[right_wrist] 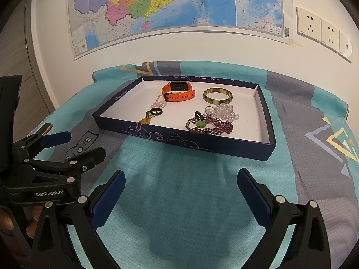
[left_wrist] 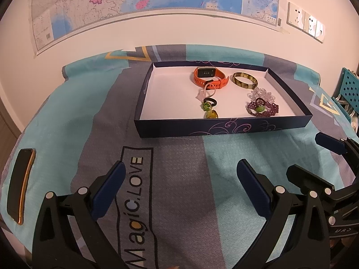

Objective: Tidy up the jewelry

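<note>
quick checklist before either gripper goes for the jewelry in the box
1. Left gripper open and empty: ok.
2. Right gripper open and empty: ok.
3. Path to the box clear of clutter: ok, only bedspread between.
4. Orange watch lying apart from other pieces: cannot tell, a pale charm sits at its strap.
5. Purple bead bracelet free to lift alone: not ok, clear beads and a green piece crowd it.
6. Bangle standing free: ok.

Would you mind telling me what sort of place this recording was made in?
Most likely a bedroom at home: the tray of jewelry sits on a printed bedsheet, with a wall map and wall sockets behind it.
</note>
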A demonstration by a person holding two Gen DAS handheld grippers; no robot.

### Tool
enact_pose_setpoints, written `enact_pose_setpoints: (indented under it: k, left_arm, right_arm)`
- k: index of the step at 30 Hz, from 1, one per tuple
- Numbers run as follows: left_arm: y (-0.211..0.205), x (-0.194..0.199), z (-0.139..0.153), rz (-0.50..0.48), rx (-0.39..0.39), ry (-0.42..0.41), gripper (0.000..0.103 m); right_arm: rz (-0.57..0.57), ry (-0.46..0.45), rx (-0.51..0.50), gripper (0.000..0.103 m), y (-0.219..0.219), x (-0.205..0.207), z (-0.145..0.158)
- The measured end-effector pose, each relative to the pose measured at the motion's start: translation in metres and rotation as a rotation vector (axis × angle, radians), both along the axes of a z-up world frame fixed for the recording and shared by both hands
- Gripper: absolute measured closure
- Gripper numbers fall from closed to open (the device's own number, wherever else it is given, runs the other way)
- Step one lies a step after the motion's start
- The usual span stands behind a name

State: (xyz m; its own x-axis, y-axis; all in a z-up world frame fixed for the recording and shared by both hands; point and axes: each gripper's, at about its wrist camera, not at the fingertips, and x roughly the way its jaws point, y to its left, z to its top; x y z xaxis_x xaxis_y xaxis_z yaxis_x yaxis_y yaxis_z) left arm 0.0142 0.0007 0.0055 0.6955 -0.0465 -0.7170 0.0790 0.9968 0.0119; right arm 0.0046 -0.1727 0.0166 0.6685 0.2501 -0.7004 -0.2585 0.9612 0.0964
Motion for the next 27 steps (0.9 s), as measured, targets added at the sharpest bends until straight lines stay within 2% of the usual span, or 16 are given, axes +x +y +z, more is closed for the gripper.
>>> enact_pose_setpoints:
  k: [27]
  left_arm:
    - [-0.0001,0.0008,-0.0015,0.003,-0.021,-0.002,0.005]
  right_arm:
    - [0.005,-0.001,0.002,0.006,0.0017,-0.001,-0.0016]
